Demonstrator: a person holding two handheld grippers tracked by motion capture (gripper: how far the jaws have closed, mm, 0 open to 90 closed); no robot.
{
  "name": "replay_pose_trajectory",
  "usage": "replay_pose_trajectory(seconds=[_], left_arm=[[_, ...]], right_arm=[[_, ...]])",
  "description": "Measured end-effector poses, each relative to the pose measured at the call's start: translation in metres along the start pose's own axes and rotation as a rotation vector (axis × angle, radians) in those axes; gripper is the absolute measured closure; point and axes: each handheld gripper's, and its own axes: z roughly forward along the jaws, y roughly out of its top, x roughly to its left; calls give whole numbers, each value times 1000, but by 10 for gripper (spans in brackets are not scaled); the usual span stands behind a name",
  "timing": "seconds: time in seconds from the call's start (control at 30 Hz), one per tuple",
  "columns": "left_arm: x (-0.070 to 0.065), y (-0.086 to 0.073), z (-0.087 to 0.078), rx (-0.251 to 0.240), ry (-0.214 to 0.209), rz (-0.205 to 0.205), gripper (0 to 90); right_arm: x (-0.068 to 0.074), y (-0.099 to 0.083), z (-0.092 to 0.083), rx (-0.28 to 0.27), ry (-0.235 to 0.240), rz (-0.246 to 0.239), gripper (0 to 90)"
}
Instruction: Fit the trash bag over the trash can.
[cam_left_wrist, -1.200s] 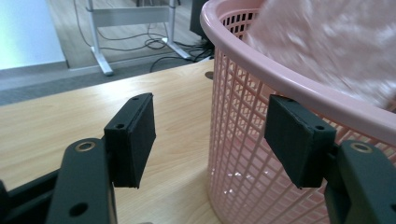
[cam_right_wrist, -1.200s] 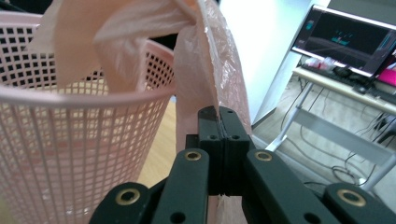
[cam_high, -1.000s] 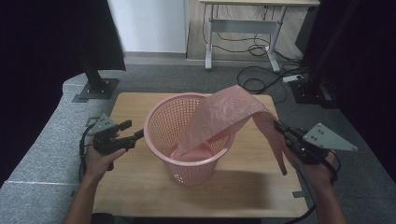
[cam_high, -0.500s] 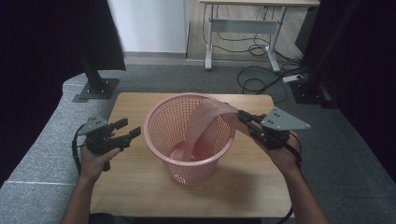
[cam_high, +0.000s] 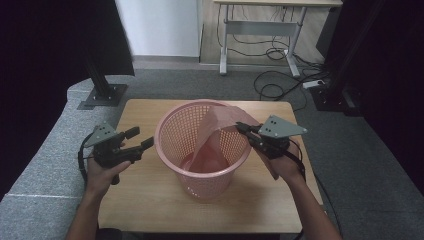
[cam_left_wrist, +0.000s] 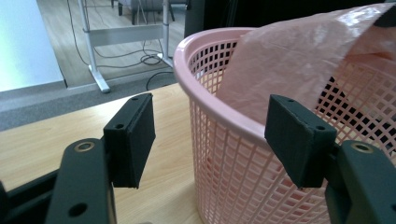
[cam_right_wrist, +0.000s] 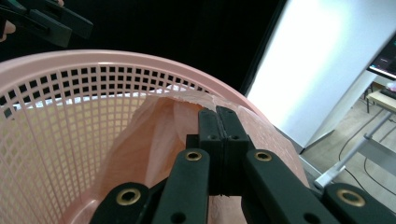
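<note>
**Bag being fitted into the basket**

A pink plastic bag (cam_high: 212, 145) is being held by its edge in the right claw (cam_high: 240, 126), whose jaws are pinched tight on it, over the pink basket (cam_high: 172, 150) at the centre of the worktop (cam_high: 145, 200). The left claw (cam_high: 142, 140), at centre left of the frame, is being held wide apart and empty beside the rim. Next, the bag's free edge probably needs gripping and spreading over the rim.

Bag (cam_right_wrist: 154, 135) edge hidden between tongs (cam_right_wrist: 218, 116)
</note>
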Motion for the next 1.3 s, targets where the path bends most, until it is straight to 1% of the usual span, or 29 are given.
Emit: replay_pose_trajectory(seconds=[0.1,0.13,0.17,0.2,0.23,0.27,0.33,0.37,0.4,0.43,0.47,0.5,0.53,0.63,0.67,0.7,0.77,0.83,0.87,0.93,0.97,1.07,1.1,1.13,1.17,1.2,1.23,1.27,1.3], left_arm=[[-5,3,0,-8,-9,14,331],[-7,3,0,-7,-12,17,331],[-8,3,1,-2,-16,19,330],[-8,3,2,2,-19,20,330],[-9,2,3,4,-24,20,329],[-9,2,3,4,-24,20,329],[-9,1,4,6,-26,20,330],[-8,1,4,5,-25,19,329],[-8,2,4,4,-25,17,330],[-7,2,4,3,-25,14,330],[-7,2,5,3,-23,13,330],[-7,2,5,5,-21,14,330],[-8,2,6,9,-20,15,330],[-9,1,7,17,-22,18,329],[-9,1,7,18,-23,18,329],[-9,1,7,18,-24,17,329],[-9,1,8,18,-25,16,329],[-9,1,8,20,-26,16,329],[-9,1,9,21,-27,15,329],[-9,0,10,24,-24,15,329],[-9,0,11,29,-24,14,329],[-9,-1,11,31,-27,15,328],[-10,-1,11,30,-28,16,327],[-10,-1,10,30,-28,16,327],[-10,-1,10,30,-28,16,327],[-10,-1,10,29,-28,17,327],[-9,0,9,26,-30,16,327],[-9,0,8,24,-32,15,327],[-10,0,8,21,-35,13,327]], right_arm=[[2,4,4,6,13,-6,873],[3,4,4,10,20,0,804],[5,2,4,20,18,32,613],[7,0,1,16,-6,52,554],[10,-1,-4,0,-14,78,485],[10,-1,-4,0,-14,78,485],[15,-5,-19,-28,-27,88,361],[18,-7,-28,-33,-49,93,349],[20,-14,-45,-43,-63,113,317],[20,-14,-45,-43,-63,113,317],[20,-20,-53,-39,-77,117,308],[21,-28,-62,-29,-90,126,308],[21,-33,-66,-22,-92,137,308],[19,-59,-78,28,-106,181,297],[18,-76,-82,53,-119,213,287],[18,-76,-82,53,-119,213,287],[18,-95,-83,73,-134,251,284],[18,-107,-81,87,-143,288,283],[18,-118,-78,96,-148,313,283],[18,-122,-76,103,-152,317,283],[18,-129,-71,119,-149,321,283],[18,-134,-66,140,-149,316,287],[18,-139,-62,162,-167,311,339],[18,-140,-61,167,-173,308,392],[18,-140,-61,167,-173,308,392],[17,-143,-60,170,-170,298,493],[15,-146,-58,163,-172,255,675],[15,-146,-58,163,-172,255,675],[14,-147,-58,158,-171,246,737]])
